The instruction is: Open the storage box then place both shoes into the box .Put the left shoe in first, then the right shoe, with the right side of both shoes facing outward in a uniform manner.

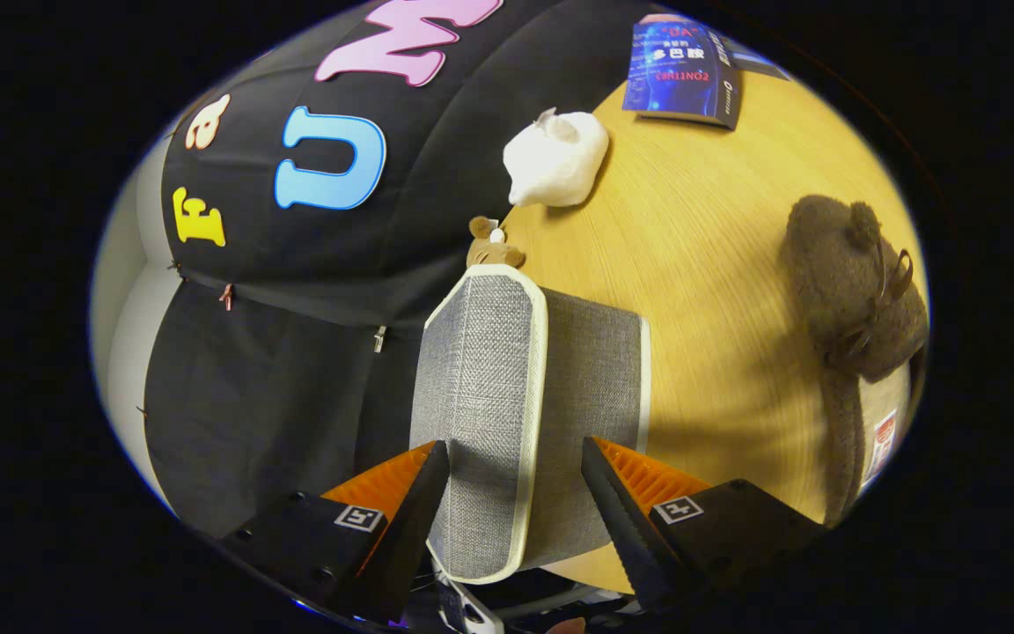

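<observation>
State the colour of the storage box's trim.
Cream piping on the grey woven storage box, between the gripper fingers; gripper view.

wooden table (718, 229), storage box (507, 396), shoe (855, 282), book (687, 70)

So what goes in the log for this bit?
step: opening storage box | tool: open, fingers either side of box lid | brown shoe: on table, beyond box

Place: a staged recording booth set up like a home corner.
Walls: black cloth (296, 264) pinned up with clips.
Bench: wood-grain bench (701, 229).
Household props: grey fabric storage box (516, 387), brown fuzzy slipper (850, 282), book (687, 70), white plush toy (555, 158).
</observation>
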